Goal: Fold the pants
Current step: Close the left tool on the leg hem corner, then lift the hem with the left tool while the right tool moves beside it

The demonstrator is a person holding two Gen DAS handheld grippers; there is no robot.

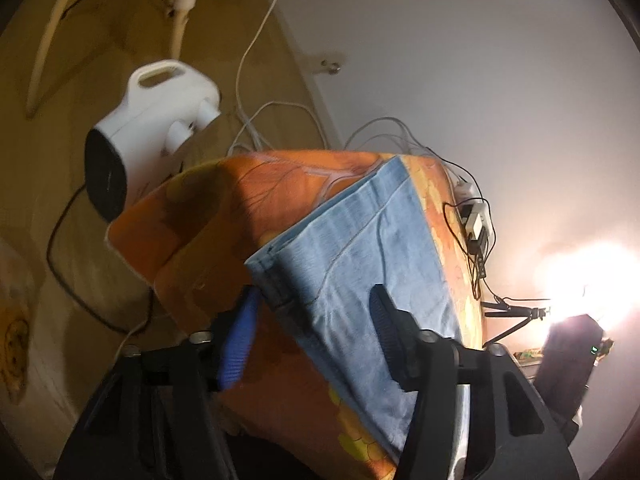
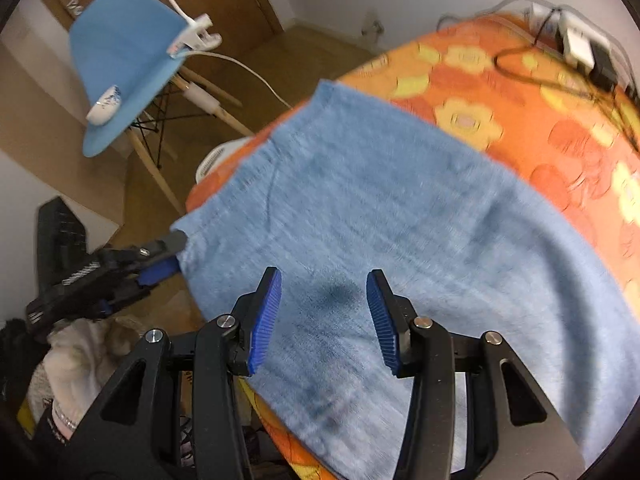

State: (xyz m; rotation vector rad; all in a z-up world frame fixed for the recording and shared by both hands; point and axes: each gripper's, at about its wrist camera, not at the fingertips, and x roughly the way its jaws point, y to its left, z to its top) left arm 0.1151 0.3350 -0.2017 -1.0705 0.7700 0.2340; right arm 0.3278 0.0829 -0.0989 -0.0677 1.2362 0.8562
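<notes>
Right wrist view: pants (image 2: 400,260) lie doubled on the orange flowered tabletop (image 2: 560,120). Left tongs (image 2: 168,256) look clamped on a corner, though it's blurry; right tongs (image 2: 324,320) hover apart. Probably another fold left.

No text, label, brand or number can be read in either view. Markings on the left gripper (image 2: 120,272) body are too blurred to make out.
</notes>
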